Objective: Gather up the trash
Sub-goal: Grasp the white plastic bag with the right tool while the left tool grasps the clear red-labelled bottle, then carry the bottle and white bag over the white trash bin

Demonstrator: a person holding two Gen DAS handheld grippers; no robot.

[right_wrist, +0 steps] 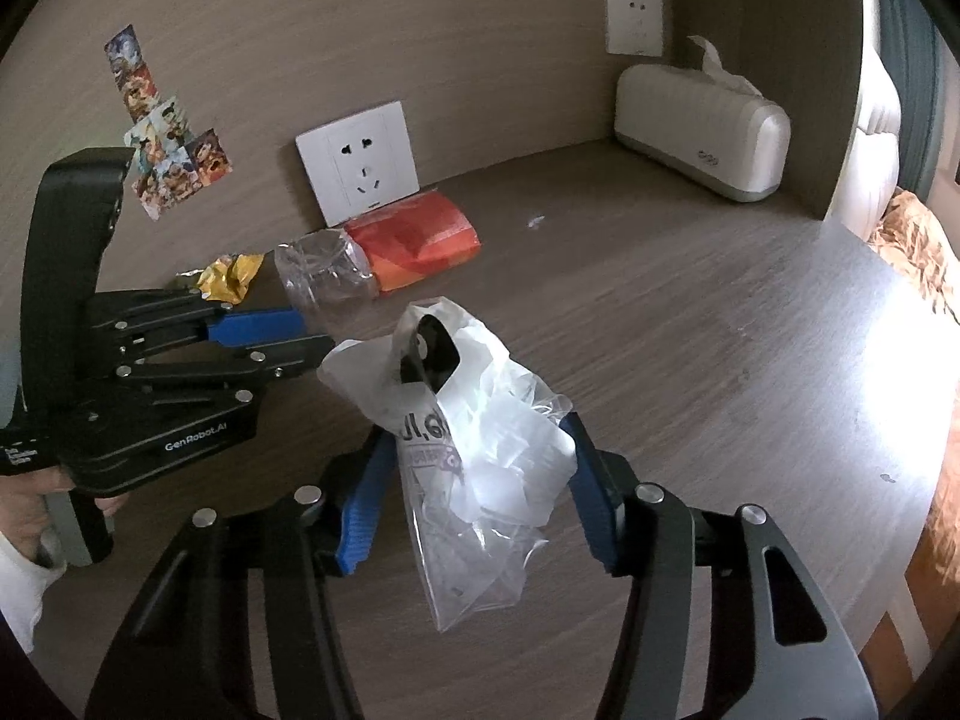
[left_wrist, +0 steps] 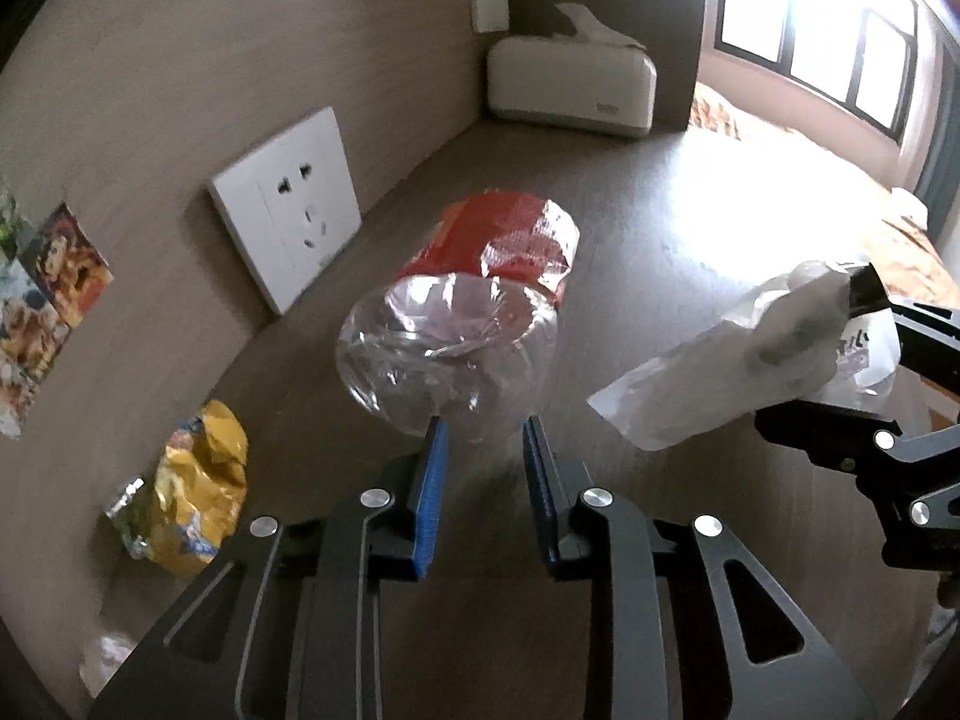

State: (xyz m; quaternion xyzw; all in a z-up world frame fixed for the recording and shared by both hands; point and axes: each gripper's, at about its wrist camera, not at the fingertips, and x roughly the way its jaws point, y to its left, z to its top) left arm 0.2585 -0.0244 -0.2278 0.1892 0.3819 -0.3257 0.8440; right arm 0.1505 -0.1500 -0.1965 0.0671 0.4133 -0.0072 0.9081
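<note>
The left gripper (left_wrist: 483, 426) has its blue-padded fingers drawn close together. Their tips pinch the near edge of a crushed clear plastic bottle with a red-orange label (left_wrist: 444, 354). The bottle stretches straight ahead of the tips over the brown wood-grain tabletop (left_wrist: 660, 210), its clear base toward the gripper and its label end farther off. A person's hand (right_wrist: 36, 516) grips this tool's handle.

The right gripper (right_wrist: 480, 429) is half closed on a crumpled white and clear plastic bag (right_wrist: 480, 480). Its pads press both sides, and the bag sags below and bulges ahead of the fingers. This gripper sits to the right of the left one, near it but apart from the bottle.

To the left of the left gripper, a crinkled yellow foil wrapper (left_wrist: 198, 504) lies against the wall. Beyond the bottle a white wall socket (left_wrist: 288, 204) sits at table level. Colourful stickers (left_wrist: 54, 276) are farther left. A white tissue box (left_wrist: 570, 87) stands farthest ahead, in the corner.
</note>
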